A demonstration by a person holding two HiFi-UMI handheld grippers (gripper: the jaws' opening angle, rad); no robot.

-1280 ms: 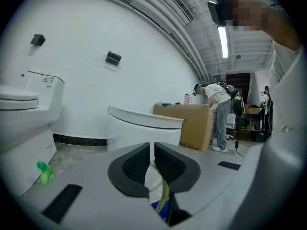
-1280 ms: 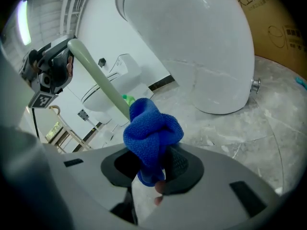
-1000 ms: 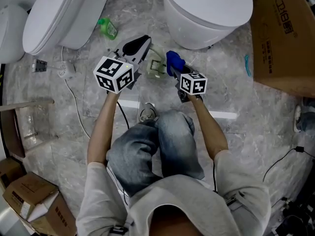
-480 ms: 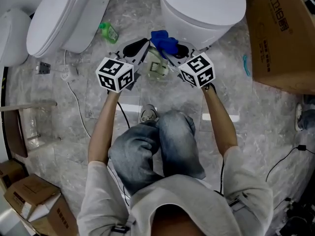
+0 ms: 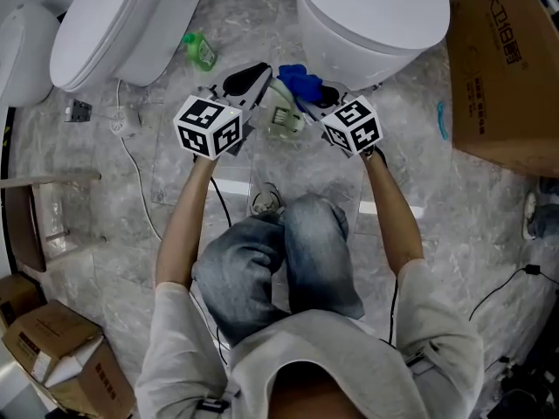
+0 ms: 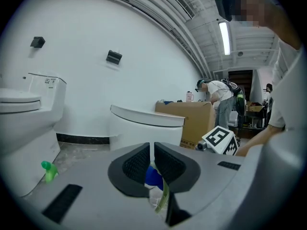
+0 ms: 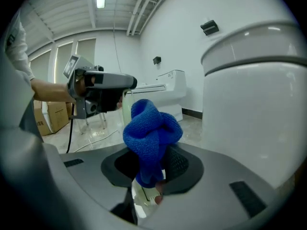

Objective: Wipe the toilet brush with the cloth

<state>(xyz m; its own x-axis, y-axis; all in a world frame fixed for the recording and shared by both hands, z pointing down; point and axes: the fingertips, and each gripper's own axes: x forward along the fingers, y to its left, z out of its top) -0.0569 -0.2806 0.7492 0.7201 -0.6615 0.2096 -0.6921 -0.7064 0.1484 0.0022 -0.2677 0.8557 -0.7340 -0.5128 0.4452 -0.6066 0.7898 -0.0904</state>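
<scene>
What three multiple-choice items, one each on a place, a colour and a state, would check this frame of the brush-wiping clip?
1. Where is the green bottle?
A. on the floor beside a toilet
B. on a toilet lid
C. on the cardboard box

2. What colour is the cloth?
A. white
B. blue
C. red

3. How does the right gripper stand?
A. open and empty
B. shut on nothing
C. shut on the cloth

Answers:
1 A, since the head view shows the bottle lying on the marble next to that toilet's base.
2 B, since the bunched fabric is plainly blue in the right gripper view.
3 C, since that view shows the cloth pinched between the two jaws and bulging above them.
</scene>
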